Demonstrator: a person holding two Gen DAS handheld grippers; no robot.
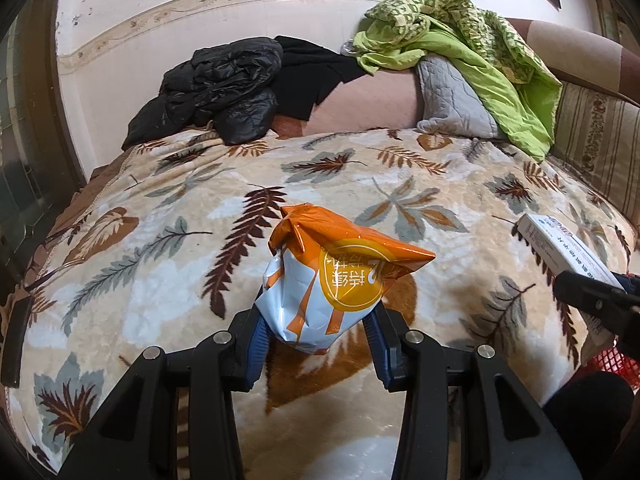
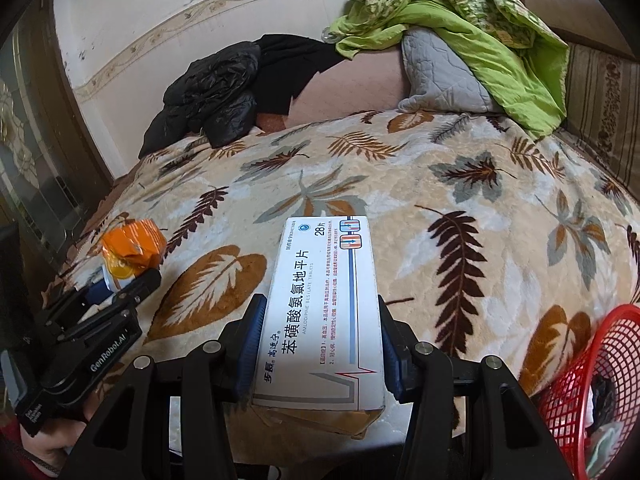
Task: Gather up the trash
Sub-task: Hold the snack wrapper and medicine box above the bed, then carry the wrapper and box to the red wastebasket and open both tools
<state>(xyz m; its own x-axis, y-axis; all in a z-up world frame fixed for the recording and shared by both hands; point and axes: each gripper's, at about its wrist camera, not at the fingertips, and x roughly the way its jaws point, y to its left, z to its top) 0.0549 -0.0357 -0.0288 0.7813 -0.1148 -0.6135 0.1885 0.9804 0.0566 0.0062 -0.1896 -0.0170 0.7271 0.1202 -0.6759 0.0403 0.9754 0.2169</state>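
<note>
The left gripper (image 1: pixel 316 334) has its jaws clamped on a crumpled orange and white snack bag (image 1: pixel 340 276). The blue pads press the bag's lower white part from both sides, and the orange top stands out past the fingertips toward 12 o'clock. The bag is held above a bed covered with a beige leaf-pattern blanket (image 1: pixel 168 208).

The right gripper (image 2: pixel 320 344) has its jaws clamped on a white medicine box (image 2: pixel 322 304). The pads hold the long sides of the box, and its printed face looks up. The far end of the box points to 12 o'clock, and the near end, with a brown torn flap, comes out at 6 o'clock behind the pads.

In the right wrist view the left gripper with the bag is at 9 o'clock, well apart from the box. A red mesh basket (image 2: pixel 580 380) stands at 4 o'clock, at the edge of the bed, with something dark inside that I cannot identify.

At the far side of the bed, a black puffy jacket (image 1: pixel 216 88) lies at 11 o'clock. A green quilt (image 1: pixel 460 48) hangs over a grey cushion (image 1: pixel 452 100) at 1 o'clock. In the left wrist view the box and the right gripper appear at 3 o'clock.
</note>
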